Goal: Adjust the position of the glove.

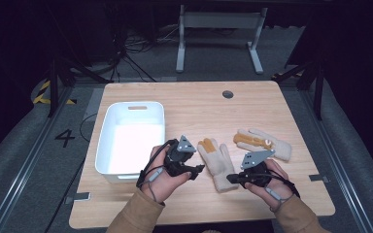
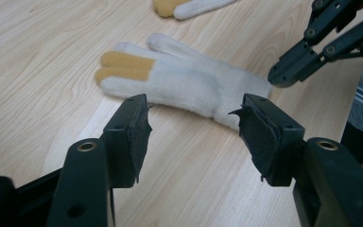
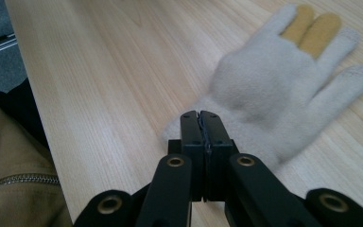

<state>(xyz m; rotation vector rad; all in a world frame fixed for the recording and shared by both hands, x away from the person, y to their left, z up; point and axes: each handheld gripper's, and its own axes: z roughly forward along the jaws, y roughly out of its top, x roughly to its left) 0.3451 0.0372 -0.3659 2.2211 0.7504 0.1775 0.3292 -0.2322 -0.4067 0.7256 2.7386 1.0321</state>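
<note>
near glove flat between grippers; left gripper released beside it; right gripper clenched empty at cuff.

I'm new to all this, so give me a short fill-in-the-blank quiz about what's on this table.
The white bin sits on the table's ____ side in the high view.
The number of gloves lying on the wooden table is ____.
The right gripper has its jaws ____.
The near glove has two fingers coloured ____.

Missing words: left; two; shut; yellow
</note>
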